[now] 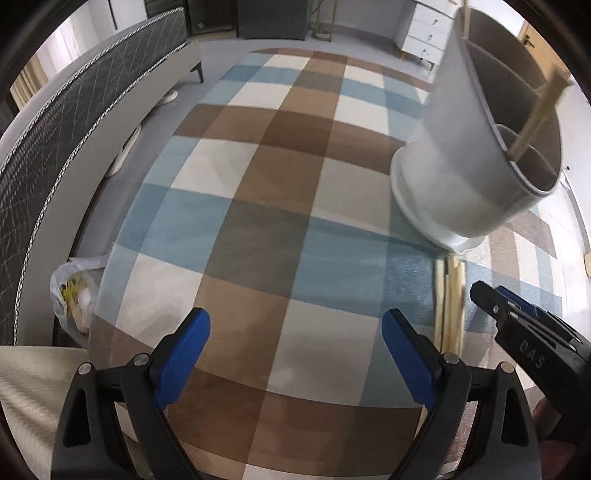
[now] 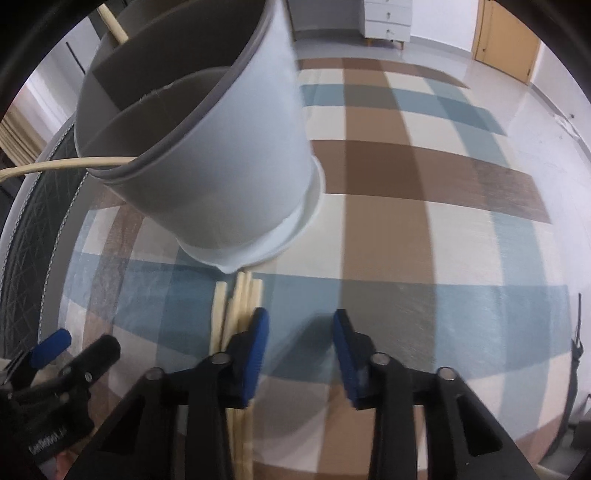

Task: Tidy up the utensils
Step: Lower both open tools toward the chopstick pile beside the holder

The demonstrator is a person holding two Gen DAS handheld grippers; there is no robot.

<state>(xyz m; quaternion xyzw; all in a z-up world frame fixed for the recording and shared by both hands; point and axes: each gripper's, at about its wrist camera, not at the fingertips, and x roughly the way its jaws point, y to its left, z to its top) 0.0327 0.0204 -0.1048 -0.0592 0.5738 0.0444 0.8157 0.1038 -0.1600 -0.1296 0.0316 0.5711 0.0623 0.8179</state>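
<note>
A white utensil holder (image 1: 465, 147) with grey inner dividers stands on the glass table at the right, with chopsticks (image 1: 535, 114) leaning in it. It also shows in the right wrist view (image 2: 229, 147), upper left. Several loose wooden chopsticks (image 1: 448, 299) lie on the glass just in front of its base; they also show in the right wrist view (image 2: 238, 306). My left gripper (image 1: 295, 354) is open and empty, left of the loose chopsticks. My right gripper (image 2: 301, 350) is open and empty, its left finger over the chopsticks.
The round glass table (image 1: 258, 435) stands over a checked blue, brown and cream rug (image 1: 280, 177). A grey bed (image 1: 74, 122) is at the left, a plastic bag (image 1: 74, 291) beside it. White drawers (image 2: 388, 18) and a wooden door (image 2: 506, 40) stand at the back.
</note>
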